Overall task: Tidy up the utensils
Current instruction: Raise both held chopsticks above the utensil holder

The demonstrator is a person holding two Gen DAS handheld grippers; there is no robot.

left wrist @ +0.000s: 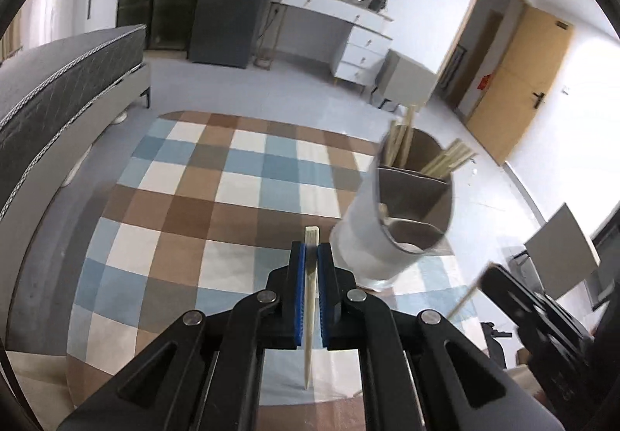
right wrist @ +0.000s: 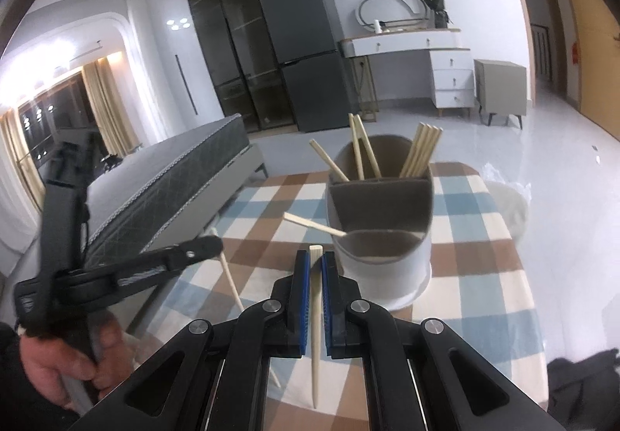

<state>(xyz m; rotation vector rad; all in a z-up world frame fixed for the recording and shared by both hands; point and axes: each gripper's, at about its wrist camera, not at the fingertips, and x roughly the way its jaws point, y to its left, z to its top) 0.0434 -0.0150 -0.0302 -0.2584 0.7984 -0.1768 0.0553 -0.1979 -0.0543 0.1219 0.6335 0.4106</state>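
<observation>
A white utensil holder (left wrist: 391, 225) with brown compartments stands on the checkered tablecloth (left wrist: 201, 198), just right of my left gripper (left wrist: 311, 252). The left gripper is shut on a pale chopstick (left wrist: 310, 295), held upright above the table. In the right wrist view the holder (right wrist: 381, 229) stands just ahead and slightly right of my right gripper (right wrist: 316, 260), which is shut on another chopstick (right wrist: 316, 318). Several chopsticks (right wrist: 420, 150) stand in the rear compartments and one (right wrist: 314, 223) leans out of the front one. The left gripper (right wrist: 174, 256) also shows at the left with its chopstick (right wrist: 231, 281).
The table is oval with the checkered cloth (right wrist: 484, 256). A grey bed (right wrist: 174, 179) stands left of it, with a dark fridge (right wrist: 306, 55) and a white dresser (right wrist: 426, 62) behind. A wooden door (left wrist: 519, 82) is at the right.
</observation>
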